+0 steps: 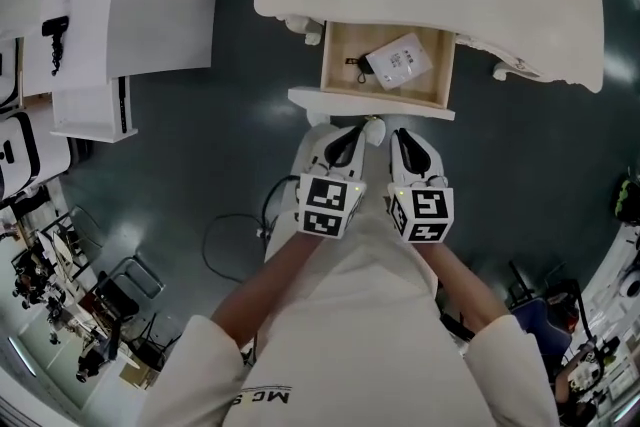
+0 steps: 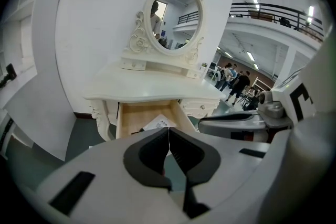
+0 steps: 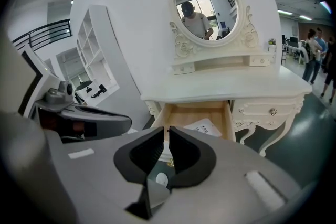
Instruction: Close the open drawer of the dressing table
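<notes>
Left gripper [image 1: 350, 139] and right gripper [image 1: 402, 139], both closed and empty, face one open drawer [image 1: 320, 99] holding one packet [image 1: 400, 61].

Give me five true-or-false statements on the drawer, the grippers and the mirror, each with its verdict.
1. The drawer is open. True.
2. The drawer is empty. False: a white packet lies in it.
3. The left gripper and the right gripper are both shut. True.
4. The left gripper holds the packet. False: it holds nothing and is outside the drawer, in front of it.
5. The mirror is square. False: it is oval, in a carved frame.
</notes>
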Demonstrator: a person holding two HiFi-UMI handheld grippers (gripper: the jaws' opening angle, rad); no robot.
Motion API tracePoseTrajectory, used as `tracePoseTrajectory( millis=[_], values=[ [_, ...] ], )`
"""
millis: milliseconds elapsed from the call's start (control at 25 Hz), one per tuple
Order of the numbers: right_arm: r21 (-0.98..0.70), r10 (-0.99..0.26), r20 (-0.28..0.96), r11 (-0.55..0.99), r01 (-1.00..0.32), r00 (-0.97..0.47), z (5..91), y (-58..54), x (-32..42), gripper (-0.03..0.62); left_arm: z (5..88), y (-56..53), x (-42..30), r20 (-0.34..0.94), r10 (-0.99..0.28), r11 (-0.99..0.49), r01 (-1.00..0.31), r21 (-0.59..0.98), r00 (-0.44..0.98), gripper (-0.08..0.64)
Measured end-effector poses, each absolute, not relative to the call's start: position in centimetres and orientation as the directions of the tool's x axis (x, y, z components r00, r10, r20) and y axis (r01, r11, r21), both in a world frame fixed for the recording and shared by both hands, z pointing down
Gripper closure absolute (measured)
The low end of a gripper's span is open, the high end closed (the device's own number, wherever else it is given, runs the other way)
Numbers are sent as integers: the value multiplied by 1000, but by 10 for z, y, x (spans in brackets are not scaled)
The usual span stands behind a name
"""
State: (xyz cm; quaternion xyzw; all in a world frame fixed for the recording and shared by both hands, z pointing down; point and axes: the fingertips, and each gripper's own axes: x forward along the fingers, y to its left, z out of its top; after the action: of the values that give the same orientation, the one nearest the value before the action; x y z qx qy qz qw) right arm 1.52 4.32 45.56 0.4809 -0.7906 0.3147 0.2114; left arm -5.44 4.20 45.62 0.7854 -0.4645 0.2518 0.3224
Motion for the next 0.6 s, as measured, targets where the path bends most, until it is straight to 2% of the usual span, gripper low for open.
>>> tracePoseTrajectory(
  millis=[200, 400, 600],
  values=[
    [-301, -612, 646, 345, -889, -456, 471, 43, 13, 577, 471, 39, -60, 703, -576, -342, -904, 256, 417, 549],
    [-307, -593, 669, 328, -893, -448, 488, 42, 12, 470, 485, 40, -59, 695, -589, -368, -903, 223, 412, 549],
    [-298, -581, 682, 333, -894, -444, 505, 43, 15, 442, 504, 48, -54, 704, -570, -377, -896, 234, 423, 549]
  ],
)
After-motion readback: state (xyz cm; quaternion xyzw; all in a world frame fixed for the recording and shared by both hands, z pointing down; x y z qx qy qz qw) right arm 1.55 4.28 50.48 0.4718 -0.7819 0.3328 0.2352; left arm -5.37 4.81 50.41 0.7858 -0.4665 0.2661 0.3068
